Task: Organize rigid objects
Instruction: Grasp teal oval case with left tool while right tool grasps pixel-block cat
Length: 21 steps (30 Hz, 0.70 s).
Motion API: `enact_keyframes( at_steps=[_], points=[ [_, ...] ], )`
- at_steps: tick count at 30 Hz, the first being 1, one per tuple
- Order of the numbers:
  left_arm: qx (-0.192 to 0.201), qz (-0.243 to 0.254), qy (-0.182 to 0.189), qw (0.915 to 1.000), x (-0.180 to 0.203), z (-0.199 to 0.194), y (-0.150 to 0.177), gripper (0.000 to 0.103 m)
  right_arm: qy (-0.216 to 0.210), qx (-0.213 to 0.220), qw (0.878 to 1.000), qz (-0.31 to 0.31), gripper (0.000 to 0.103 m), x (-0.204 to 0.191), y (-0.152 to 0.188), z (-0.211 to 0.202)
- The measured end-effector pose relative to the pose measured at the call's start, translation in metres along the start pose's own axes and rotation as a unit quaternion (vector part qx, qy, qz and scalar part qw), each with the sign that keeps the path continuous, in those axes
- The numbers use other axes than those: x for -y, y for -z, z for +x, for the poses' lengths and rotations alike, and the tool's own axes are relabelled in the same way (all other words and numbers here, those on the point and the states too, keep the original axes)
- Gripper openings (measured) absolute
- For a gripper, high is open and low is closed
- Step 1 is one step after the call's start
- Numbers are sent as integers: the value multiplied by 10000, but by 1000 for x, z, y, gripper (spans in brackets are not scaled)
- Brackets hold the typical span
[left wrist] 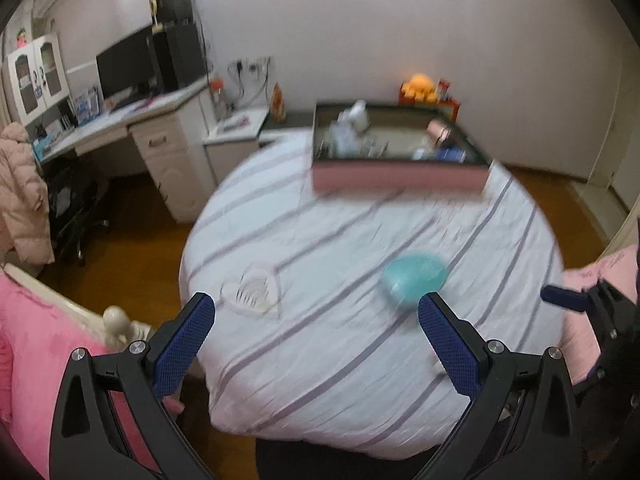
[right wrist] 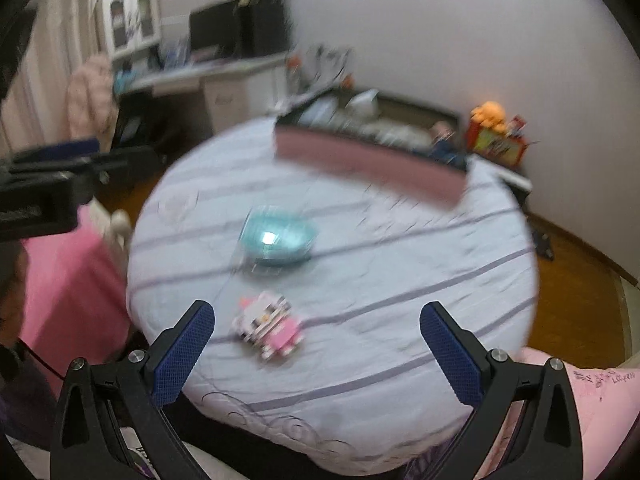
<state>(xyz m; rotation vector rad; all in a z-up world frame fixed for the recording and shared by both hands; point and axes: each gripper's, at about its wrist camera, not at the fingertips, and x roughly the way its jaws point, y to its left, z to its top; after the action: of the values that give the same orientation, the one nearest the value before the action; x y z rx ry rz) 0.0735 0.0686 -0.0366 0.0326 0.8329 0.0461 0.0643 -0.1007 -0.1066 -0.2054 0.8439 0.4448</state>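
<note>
Both views are smeared with blur, so fine detail is lost; a round table under a white cloth with thin purple stripes (left wrist: 360, 360) fills the middle of each; in the left wrist view the left gripper (left wrist: 316, 316) hangs over the near edge with its blue-padded black fingers (left wrist: 184, 344) spread wide and nothing between them; the right gripper (right wrist: 318, 322) stands the same way in its own view, wide apart and empty, and also shows at about 3 o'clock in the left wrist view; a teal round plastic bowl (right wrist: 278, 240) sits on the cloth near the table's centre, at 12 o'clock from the right gripper and apart from it; a small pink-and-white toy figure built of blocks (right wrist: 270, 330) lies on the cloth between the right gripper's fingers in that view, whether it touches them I cannot tell; a white heart-shaped dish (left wrist: 254, 290) rests near the table's edge at about 11 o'clock from the left gripper; at 12 o'clock, on the far side of the table, a shallow pink-sided rectangular tray with a dark rim (left wrist: 400, 178) holds a jumble of small items too blurred to name; an orange plush toy (left wrist: 418, 84) sits beyond it by the wall; a white desk with a dark monitor (left wrist: 124, 68) stands at about 10 o'clock.
</note>
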Motion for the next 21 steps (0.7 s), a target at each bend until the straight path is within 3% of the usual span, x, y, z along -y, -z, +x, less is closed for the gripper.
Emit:
enact_keyframes(
  at_steps=[4, 5, 7, 8, 9, 11, 15, 18, 21],
  points=[
    [-509, 91, -82, 9986, -8, 34, 18, 103, -25, -372, 9993, -55, 103, -11, 5, 41],
    [-626, 132, -103, 9979, -7, 42, 20, 103, -18, -437, 9990, -35, 99, -11, 6, 49],
    [-813, 215, -78, 9964, -2, 56, 20, 103, -205, -582, 9980, 139, 70, -6, 7, 63],
    [-851, 256, -38, 9960, 2, 60, 18, 103, -164, -574, 9979, 269, 50, -1, 7, 66],
    [-872, 331, 34, 9956, 9, 65, 15, 103, -80, -516, 9980, 353, 46, 8, 4, 65],
    [-878, 468, 135, 9949, 21, 72, 7, 103, -87, -511, 9974, 499, 46, 27, 1, 64],
    [-911, 736, 330, 9926, 57, 88, -14, 103, 325, -512, 9937, 941, 46, 85, 0, 60],
    [-1081, 980, 320, 9888, 85, 107, -26, 103, 455, -480, 9917, 1104, 46, 114, -1, 60],
    [-1407, 1218, 428, 9816, 106, 126, -28, 103, 319, -478, 9913, 1183, 46, 134, -7, 65]
  ],
)
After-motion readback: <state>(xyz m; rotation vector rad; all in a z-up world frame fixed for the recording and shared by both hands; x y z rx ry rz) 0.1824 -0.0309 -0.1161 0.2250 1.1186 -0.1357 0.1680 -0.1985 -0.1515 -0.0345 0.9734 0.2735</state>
